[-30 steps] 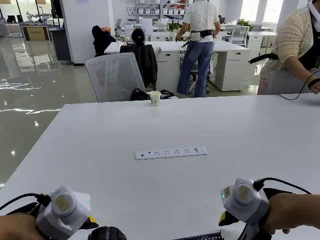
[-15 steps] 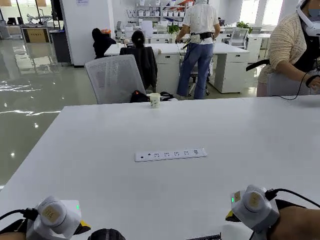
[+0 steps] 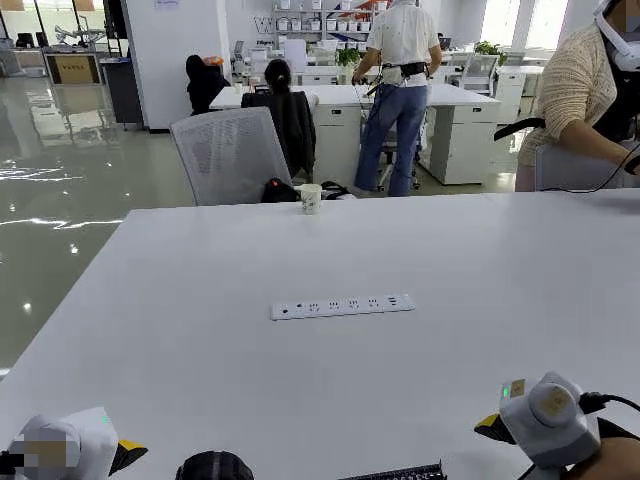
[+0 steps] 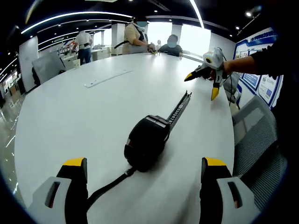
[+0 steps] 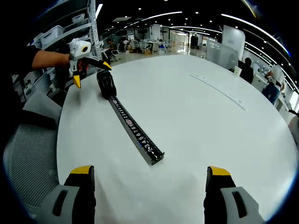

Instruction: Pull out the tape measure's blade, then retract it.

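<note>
The black tape measure case lies on the white table, and its blade is pulled out and flat on the top. My left gripper stands open just behind the case, whose cord runs back between the jaws. The blade's end hook lies just ahead of my right gripper, which is open and holds nothing. In the head view the case and blade sit at the bottom edge, between the left gripper and the right gripper.
A white power strip lies mid-table and a paper cup stands at the far edge. A grey mesh chair is behind the table. A person stands at the far right corner, with others at desks beyond.
Both grippers have drawn apart and sunk toward the lower corners of the head view. The tape case stays at the bottom edge.
</note>
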`<action>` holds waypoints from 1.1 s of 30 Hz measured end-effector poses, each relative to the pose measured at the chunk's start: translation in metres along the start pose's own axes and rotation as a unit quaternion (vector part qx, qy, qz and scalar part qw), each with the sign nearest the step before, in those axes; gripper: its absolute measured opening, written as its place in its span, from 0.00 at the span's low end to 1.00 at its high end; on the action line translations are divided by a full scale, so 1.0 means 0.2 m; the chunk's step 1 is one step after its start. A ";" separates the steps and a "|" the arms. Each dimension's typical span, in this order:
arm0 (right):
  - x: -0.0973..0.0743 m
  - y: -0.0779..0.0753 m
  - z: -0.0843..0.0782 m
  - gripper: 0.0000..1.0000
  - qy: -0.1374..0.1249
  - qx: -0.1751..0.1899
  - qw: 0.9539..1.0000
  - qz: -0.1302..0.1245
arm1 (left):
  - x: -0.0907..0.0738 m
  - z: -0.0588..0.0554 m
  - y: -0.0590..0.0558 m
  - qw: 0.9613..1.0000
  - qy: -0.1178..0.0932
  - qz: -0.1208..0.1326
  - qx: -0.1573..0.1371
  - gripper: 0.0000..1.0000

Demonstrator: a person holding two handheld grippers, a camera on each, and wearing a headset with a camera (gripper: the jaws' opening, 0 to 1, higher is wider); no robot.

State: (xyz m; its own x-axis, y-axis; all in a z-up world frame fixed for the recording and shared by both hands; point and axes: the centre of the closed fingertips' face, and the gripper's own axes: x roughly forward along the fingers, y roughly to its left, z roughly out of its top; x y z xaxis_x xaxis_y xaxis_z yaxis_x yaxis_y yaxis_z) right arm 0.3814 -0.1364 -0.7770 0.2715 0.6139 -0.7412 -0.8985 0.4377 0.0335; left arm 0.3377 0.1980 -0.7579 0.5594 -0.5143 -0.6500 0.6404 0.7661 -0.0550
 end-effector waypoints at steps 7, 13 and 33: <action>-0.09 0.02 -0.01 0.99 -0.042 0.006 0.998 -0.035 | -0.05 -0.08 0.04 0.999 -0.005 0.038 -0.010 0.99; -0.15 0.06 -0.06 0.99 -0.065 0.036 0.996 -0.048 | -0.10 -0.04 0.02 0.997 -0.044 0.054 -0.040 0.99; -0.27 0.20 -0.20 0.99 -0.091 0.068 0.989 -0.089 | -0.26 -0.20 -0.10 0.991 -0.071 0.082 -0.082 0.99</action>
State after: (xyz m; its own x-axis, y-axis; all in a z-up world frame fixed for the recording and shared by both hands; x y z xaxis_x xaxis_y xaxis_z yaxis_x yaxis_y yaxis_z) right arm 0.3174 -0.1779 -0.7620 0.4907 0.6211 -0.6111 -0.7788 0.6272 0.0121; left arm 0.2751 0.2243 -0.7540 0.7243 -0.4180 -0.5484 0.4471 0.8902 -0.0880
